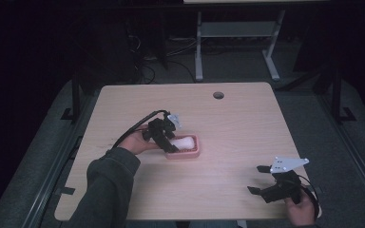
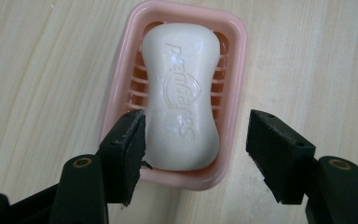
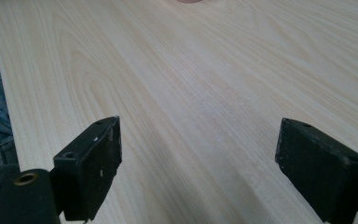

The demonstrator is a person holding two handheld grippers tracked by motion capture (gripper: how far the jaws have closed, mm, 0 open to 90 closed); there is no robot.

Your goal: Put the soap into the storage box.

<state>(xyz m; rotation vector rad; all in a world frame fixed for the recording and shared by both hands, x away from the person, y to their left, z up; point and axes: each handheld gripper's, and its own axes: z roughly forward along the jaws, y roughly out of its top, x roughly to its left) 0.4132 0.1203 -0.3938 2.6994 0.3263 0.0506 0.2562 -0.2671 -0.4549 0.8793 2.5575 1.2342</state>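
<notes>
A white bar of soap [image 2: 181, 93] lies in a pink soap dish [image 2: 233, 65] on the wooden table; the high view shows the soap [image 1: 183, 141] and dish [image 1: 192, 153] left of the table's middle. My left gripper [image 2: 196, 149] stands open over the near end of the dish, one jaw beside the soap's left edge, the other outside the dish on the right. In the high view the left gripper [image 1: 167, 137] sits at the dish's left end. My right gripper [image 1: 260, 179] is open near the front right corner, nothing between its jaws [image 3: 198, 163].
The light wooden table [image 1: 237, 128] has a round cable hole [image 1: 218, 95] near its far edge. A second desk's white legs [image 1: 198, 47] stand on the floor beyond. A person's sleeve [image 1: 107, 185] comes in at the bottom left.
</notes>
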